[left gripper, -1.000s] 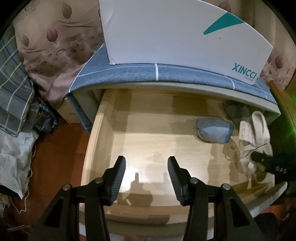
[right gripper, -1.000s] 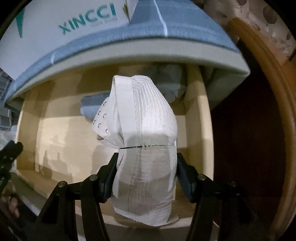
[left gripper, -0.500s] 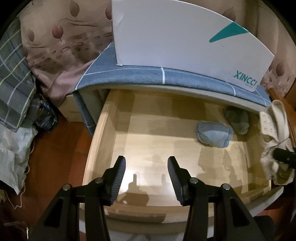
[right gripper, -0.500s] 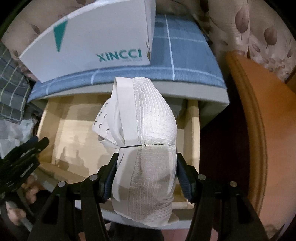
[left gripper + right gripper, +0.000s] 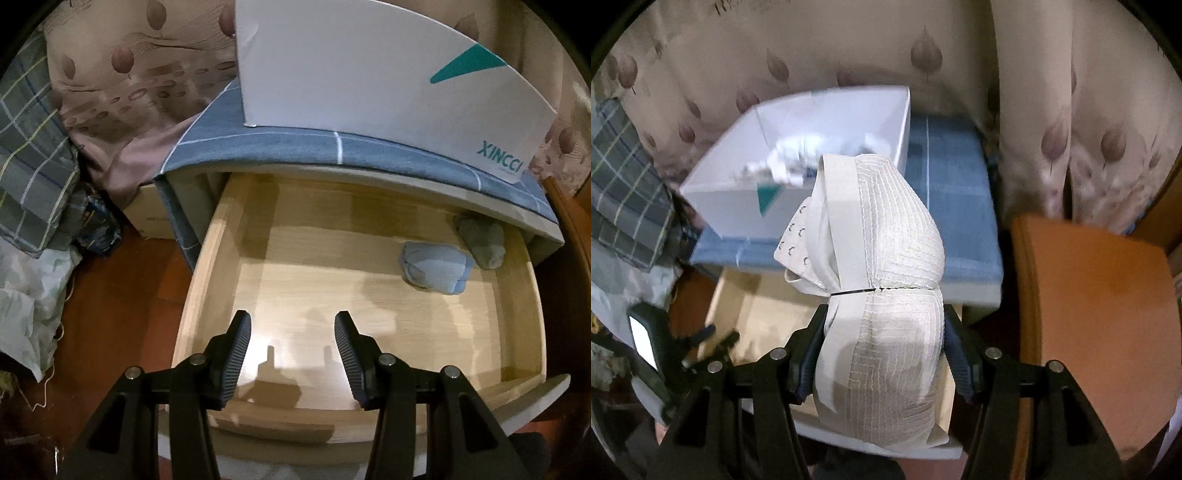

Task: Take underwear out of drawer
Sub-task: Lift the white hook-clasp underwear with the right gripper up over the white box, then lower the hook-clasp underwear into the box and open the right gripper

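Right gripper point(image 5: 882, 354) clamped on folded white bra point(image 5: 882, 295), one pad either side of lower half, jaws held apart by the fabric bulk; upper cup and hook-and-eye strap end sticking up past fingertips
Bra clear of drawer point(image 5: 746, 302), hanging above its front right corner, nothing else touching it
Left gripper point(image 5: 292, 347) spread wide, nothing between the pads, hovering over front of drawer point(image 5: 207, 280) above bare wood floor, not in contact with anything

Progress, as judged from this:
- one piece out and in hand, not yet put down anywhere
- still inside, right rear corner: light blue folded bundle point(image 5: 436, 267) and grey bundle point(image 5: 482, 240) just beside it, grey one partly under the cabinet overhang; can't tell from here whether touching, nor exactly what garments
- rest of drawer floor bare, so probably two picks left at most if both count as underwear

Beyond drawer: blue checked cloth point(image 5: 332, 142) covering cabinet top, white XINCCI box point(image 5: 827, 155) standing on it, open top, white contents inside but too blurred to identify
Likely drop spot either that box or the cloth top, a guess only
Further back: leaf-print curtain point(image 5: 923, 48); orange-brown wooden surface point(image 5: 1097, 295) to the right of cabinet; plaid fabric point(image 5: 29, 147) piled to the left

Risk: bra held by lower half only, top-heavy, could flop or slip out during a fast swing
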Demonstrator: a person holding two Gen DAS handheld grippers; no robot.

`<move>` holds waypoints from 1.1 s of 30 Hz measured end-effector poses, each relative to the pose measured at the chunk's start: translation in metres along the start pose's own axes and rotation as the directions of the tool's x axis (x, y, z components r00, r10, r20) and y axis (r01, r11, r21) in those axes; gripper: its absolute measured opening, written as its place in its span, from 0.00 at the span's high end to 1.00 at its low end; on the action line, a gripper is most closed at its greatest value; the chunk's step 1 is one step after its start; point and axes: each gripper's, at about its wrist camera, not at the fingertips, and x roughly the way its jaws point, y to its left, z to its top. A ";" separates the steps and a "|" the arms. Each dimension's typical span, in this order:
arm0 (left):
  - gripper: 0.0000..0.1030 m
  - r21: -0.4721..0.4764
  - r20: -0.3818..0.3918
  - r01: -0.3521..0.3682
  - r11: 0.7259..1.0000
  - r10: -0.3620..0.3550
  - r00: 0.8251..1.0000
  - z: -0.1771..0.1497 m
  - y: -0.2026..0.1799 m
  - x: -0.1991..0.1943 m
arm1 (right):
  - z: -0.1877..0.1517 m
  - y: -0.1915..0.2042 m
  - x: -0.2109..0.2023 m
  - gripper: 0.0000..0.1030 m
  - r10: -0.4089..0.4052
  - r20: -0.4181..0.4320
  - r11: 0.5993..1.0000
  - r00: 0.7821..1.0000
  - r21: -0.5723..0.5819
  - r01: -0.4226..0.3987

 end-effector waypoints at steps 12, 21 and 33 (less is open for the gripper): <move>0.53 -0.005 0.008 -0.083 0.997 0.083 0.997 -0.002 0.003 0.000 | 0.093 0.040 -0.018 0.47 0.006 0.106 0.998 0.994 -0.065 0.001; 0.53 -0.007 0.018 -0.077 0.997 0.077 0.997 -0.001 0.005 0.000 | 0.150 0.079 0.021 0.46 0.000 0.086 0.992 0.996 -0.122 0.010; 0.53 -0.062 0.012 -0.049 0.997 0.050 0.999 0.001 0.016 0.001 | 0.169 0.120 0.101 0.44 -0.016 -0.028 0.986 0.999 -0.169 0.011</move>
